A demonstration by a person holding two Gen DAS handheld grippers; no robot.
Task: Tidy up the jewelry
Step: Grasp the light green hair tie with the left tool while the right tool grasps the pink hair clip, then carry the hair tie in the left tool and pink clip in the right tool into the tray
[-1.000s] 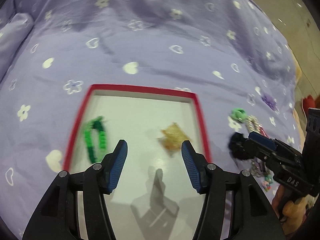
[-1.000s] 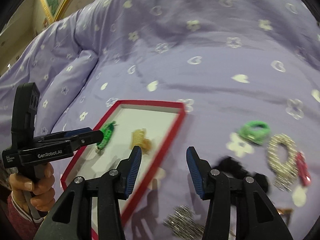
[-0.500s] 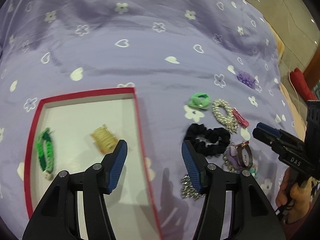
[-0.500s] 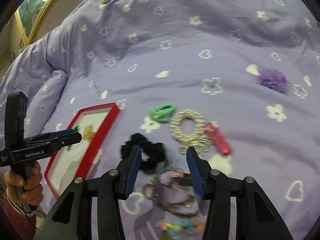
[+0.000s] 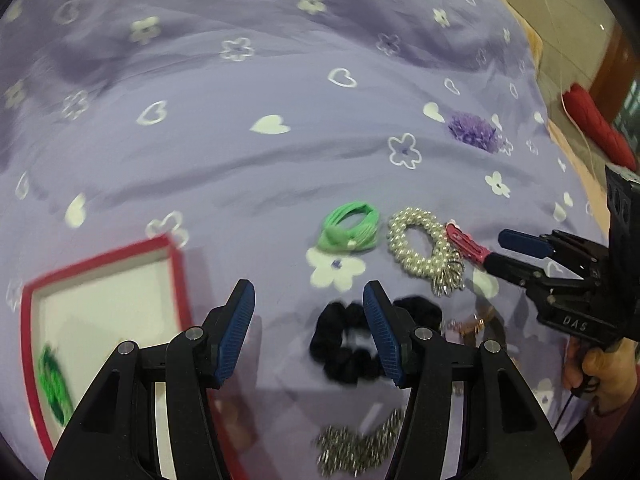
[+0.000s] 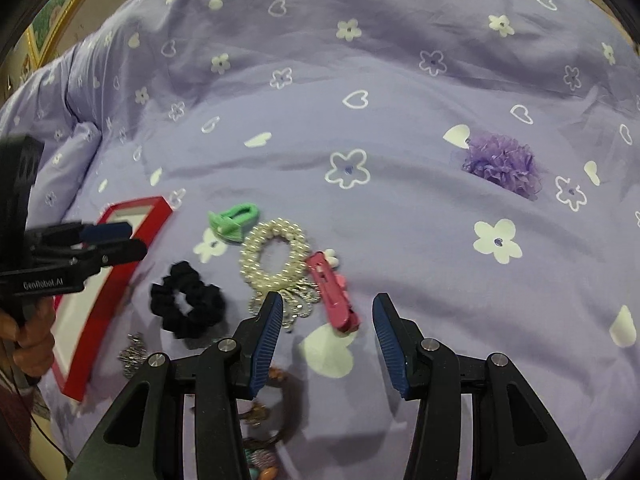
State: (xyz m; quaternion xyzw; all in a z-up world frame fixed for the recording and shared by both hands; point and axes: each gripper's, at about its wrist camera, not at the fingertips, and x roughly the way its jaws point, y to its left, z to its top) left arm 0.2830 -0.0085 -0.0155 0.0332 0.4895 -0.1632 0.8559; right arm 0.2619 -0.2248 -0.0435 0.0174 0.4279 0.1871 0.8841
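"GenRobot.AI" on left tool (image 6: 108, 240); "DAS" on right tool (image 5: 504, 250)

a red-rimmed tray (image 6: 120, 280) lies at the frame's left, a green piece inside. just right of it: black scrunchie (image 6: 186, 300), green tie (image 6: 234, 220), pearl ring (image 6: 274, 256), pink clip (image 6: 332, 294); purple puff (image 6: 504, 164) upper right.

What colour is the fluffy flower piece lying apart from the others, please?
Purple flower piece; clearest in the right wrist view.

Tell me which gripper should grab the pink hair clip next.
Right. The right gripper hovers open just short of the pink hair clip, which lies almost between its fingers. The left gripper is open over the black scrunchie instead.
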